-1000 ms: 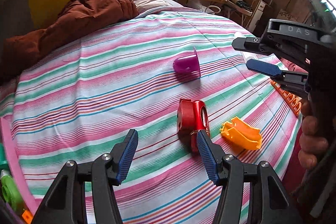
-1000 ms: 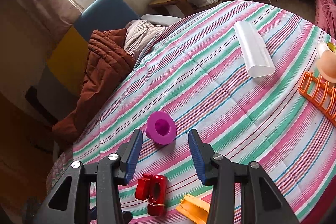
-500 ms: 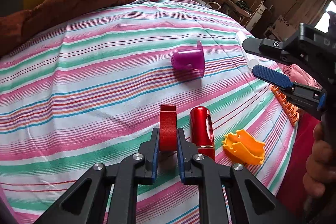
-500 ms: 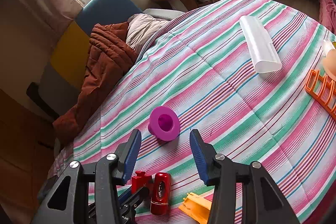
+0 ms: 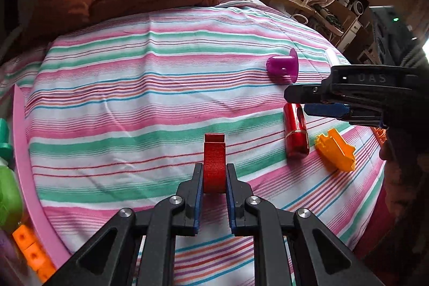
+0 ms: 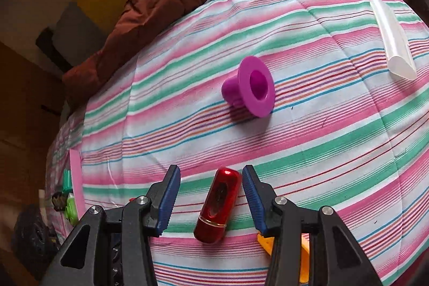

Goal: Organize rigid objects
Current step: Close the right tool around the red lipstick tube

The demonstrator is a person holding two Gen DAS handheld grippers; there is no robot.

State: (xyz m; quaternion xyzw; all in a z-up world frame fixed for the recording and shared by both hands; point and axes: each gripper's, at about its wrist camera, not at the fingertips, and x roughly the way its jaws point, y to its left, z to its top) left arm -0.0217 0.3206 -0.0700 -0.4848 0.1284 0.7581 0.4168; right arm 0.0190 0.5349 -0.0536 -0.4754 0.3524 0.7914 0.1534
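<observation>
Here the left gripper (image 5: pixel 213 188) pinches the red clip (image 5: pixel 213 162); the spread right gripper (image 6: pixel 211 201) apparently straddles the red tube (image 6: pixel 217 207).

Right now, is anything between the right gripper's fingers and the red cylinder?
Nothing visible. The right gripper is open with the red cylinder lying bare on the striped bedspread between its fingers, pads clear of it on both sides. The orange piece sits beside it, not in the gap.

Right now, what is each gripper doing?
Left gripper: shut on the red clip.
Right gripper: open, straddling the red cylinder.
</observation>
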